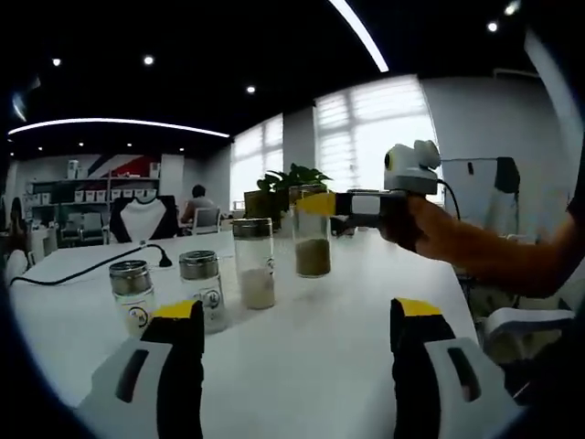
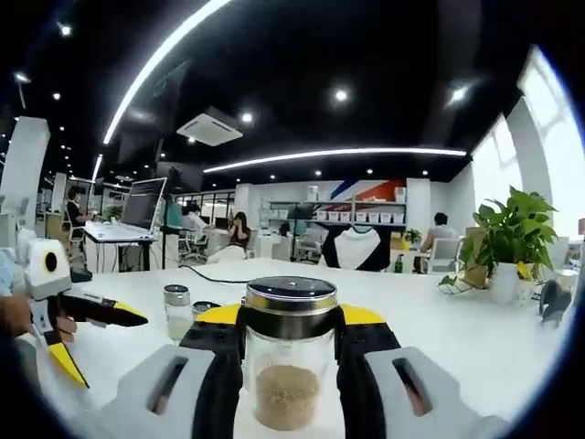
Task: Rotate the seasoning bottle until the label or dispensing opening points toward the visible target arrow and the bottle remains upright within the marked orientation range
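Observation:
A tall glass seasoning bottle [image 2: 291,352] with a dark metal lid and brown granules stands upright between my right gripper's [image 2: 291,315] jaws, which are shut on it just below the lid. In the left gripper view that bottle [image 1: 313,245] is on the white table [image 1: 320,366], with the right gripper [image 1: 317,205] reaching in from the right in a person's hand [image 1: 430,230]. My left gripper [image 1: 297,313] hovers low over the table, open and holding nothing. In the right gripper view the left gripper [image 2: 91,334] shows at the left, its jaws apart.
Three more jars stand left of the held bottle: a tall one with white powder [image 1: 254,265] and two short ones [image 1: 203,288] [image 1: 132,293]. A black cable [image 1: 91,267] crosses the table's far left. A potted plant [image 2: 510,240] sits at the far edge.

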{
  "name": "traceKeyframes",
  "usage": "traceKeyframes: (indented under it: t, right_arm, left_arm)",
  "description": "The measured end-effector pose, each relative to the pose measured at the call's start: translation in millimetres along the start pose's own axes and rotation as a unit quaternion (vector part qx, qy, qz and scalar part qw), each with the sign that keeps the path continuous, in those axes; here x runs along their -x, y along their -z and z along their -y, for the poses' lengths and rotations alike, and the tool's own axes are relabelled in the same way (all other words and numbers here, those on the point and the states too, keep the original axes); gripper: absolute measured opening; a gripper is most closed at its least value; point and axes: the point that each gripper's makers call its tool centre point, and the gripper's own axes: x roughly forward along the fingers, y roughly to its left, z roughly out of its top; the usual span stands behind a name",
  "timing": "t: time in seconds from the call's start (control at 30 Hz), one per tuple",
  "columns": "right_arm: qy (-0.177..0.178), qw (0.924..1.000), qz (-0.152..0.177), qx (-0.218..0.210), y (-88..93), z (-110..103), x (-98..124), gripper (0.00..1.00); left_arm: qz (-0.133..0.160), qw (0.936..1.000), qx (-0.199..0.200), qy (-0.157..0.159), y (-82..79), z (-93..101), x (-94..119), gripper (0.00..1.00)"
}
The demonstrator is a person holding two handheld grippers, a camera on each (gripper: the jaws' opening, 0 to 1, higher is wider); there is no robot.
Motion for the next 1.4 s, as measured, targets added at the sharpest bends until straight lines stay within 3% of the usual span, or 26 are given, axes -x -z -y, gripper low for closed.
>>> traceKeyframes:
  t: [0.23, 0.4, 0.57, 0.7, 0.77, 0.93, 1.13, 1.27, 1.4]
  right_arm:
    - [-0.049, 0.9987, 0.000, -0.014, 1.5, -41, 10, 0.36]
    - [-0.055, 0.9980, -0.005, -0.031, -1.4, -58, 15, 0.35]
    - [-0.057, 0.9975, 0.002, -0.041, -7.8, -75, 18, 0.35]
    - [-0.064, 0.9968, 0.016, -0.045, -10.8, -90, 20, 0.35]
    - [-0.067, 0.9962, 0.021, -0.052, -10.7, -97, 21, 0.35]
    - [-0.084, 0.9948, 0.028, -0.049, -11.2, -116, 21, 0.35]
    - [-0.106, 0.9919, 0.048, -0.053, -18.8, -138, 21, 0.35]
    - [-0.123, 0.9898, 0.049, -0.054, -19.2, -149, 22, 0.35]
    - [-0.144, 0.9868, 0.045, -0.059, -17.7, -156, 25, 0.35]
  left_arm:
    - [-0.007, 0.9999, 0.004, -0.007, 3.2, -2.2, 3, 0.87]
    - [0.001, 1.0000, 0.005, -0.004, -5.0, 0.3, 5, 0.83]
    - [0.029, 0.9995, -0.008, 0.012, -21.3, 7.5, 8, 0.74]
    - [0.049, 0.9987, -0.008, 0.005, -27.3, 7.0, 12, 0.66]
    - [0.041, 0.9989, 0.002, 0.022, -24.3, 12.1, 11, 0.67]
    - [0.019, 0.9989, -0.029, 0.031, -12.9, 16.8, 9, 0.67]
    - [0.030, 0.9964, -0.072, 0.035, -18.0, 17.9, 13, 0.60]
    - [0.064, 0.9944, -0.033, 0.078, -29.2, 28.0, 20, 0.49]
    - [0.067, 0.9925, -0.024, 0.099, -29.5, 33.4, 22, 0.43]
